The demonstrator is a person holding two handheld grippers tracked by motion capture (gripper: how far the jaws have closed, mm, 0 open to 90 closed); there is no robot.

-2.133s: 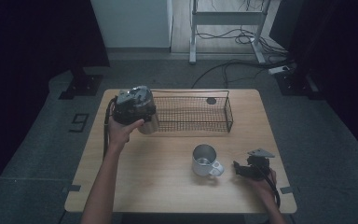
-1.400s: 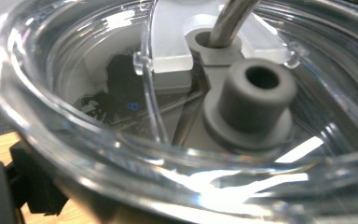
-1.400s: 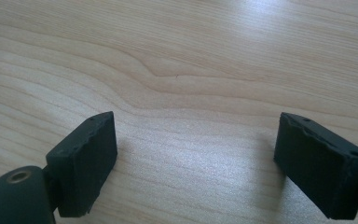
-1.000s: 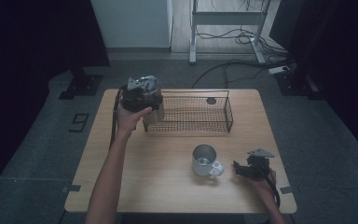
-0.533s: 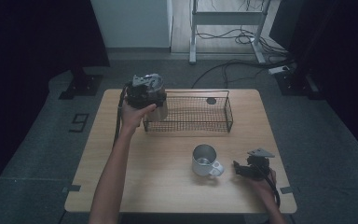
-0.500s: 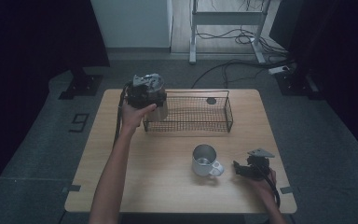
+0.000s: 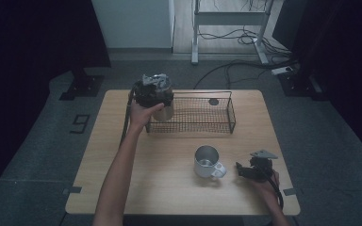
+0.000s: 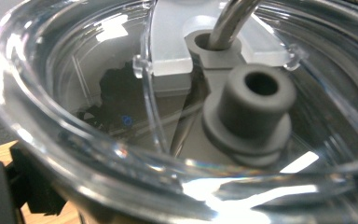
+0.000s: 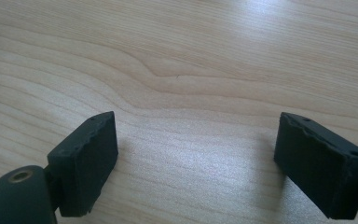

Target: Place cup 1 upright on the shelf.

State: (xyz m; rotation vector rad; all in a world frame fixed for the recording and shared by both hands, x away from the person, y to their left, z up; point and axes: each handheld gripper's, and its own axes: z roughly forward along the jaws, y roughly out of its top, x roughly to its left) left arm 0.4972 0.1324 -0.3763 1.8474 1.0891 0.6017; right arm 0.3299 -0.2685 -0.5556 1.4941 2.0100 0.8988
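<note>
Left gripper grips lidded clear cup above wire basket; right gripper open

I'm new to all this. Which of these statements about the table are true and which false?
1. The left hand-held gripper holds a tumbler at the left end of the wire basket. True.
2. The mug stands inside the basket. False: it stands on the table, in front of the basket.
3. The right hand-held gripper grips the mug. False: its jaws are open with nothing between them, beside the mug.
4. The tumbler's lid is clear. True.
</note>
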